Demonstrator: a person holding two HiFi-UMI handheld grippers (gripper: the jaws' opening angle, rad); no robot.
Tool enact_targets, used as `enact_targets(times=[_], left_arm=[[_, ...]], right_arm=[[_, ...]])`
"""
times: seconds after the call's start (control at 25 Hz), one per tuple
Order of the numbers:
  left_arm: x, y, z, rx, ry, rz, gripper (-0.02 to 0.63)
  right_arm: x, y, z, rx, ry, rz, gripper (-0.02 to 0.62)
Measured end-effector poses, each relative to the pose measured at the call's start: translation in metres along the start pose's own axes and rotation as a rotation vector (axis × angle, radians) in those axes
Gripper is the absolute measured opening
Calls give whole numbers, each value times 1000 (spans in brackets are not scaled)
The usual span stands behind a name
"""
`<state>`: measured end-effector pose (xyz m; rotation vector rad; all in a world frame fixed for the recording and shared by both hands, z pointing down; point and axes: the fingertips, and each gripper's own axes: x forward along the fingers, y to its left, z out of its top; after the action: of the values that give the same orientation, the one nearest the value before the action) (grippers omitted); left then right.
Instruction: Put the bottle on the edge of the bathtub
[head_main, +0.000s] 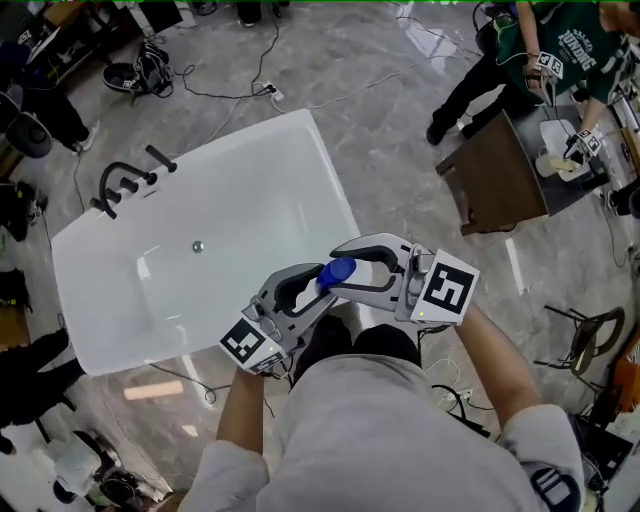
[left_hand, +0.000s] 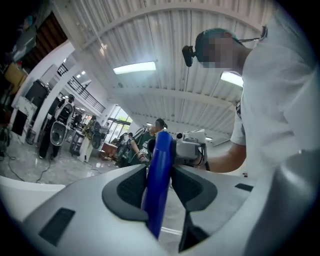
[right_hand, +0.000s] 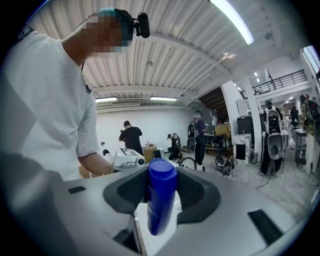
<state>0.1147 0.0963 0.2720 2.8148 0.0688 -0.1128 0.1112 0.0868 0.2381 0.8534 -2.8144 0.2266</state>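
Observation:
A blue bottle hangs over the near right corner of the white bathtub, level between my two grippers. My left gripper comes in from the lower left, my right gripper from the right, and they meet on the bottle. In the left gripper view the bottle shows edge-on, with both dark pads of the left gripper against it. The right gripper view looks along the bottle toward its rounded end, and the pads of the right gripper sit against its sides.
A black faucet stands at the tub's far left rim, with a drain in its floor. A brown table with people by it stands at the upper right. Cables cross the marble floor, and a chair sits at the right.

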Motion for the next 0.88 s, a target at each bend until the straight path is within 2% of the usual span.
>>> enact_targets(times=[0.32, 0.56, 0.68, 0.76, 0.88], left_arm=[[2, 42, -10, 65, 41, 338, 153], [-14, 69, -20, 48, 15, 637, 152], [-17, 81, -28, 65, 60, 785, 140], [-17, 86, -31, 80, 88, 859, 125], [-24, 89, -35, 84, 107, 959, 91]], right_arm=[[10, -37, -21, -78, 59, 41, 173], [9, -70, -38, -93, 89, -19, 170], [9, -88, -42, -60, 75, -44, 169], [9, -97, -44, -31, 70, -59, 167], [12, -104, -48, -41, 82, -49, 167]])
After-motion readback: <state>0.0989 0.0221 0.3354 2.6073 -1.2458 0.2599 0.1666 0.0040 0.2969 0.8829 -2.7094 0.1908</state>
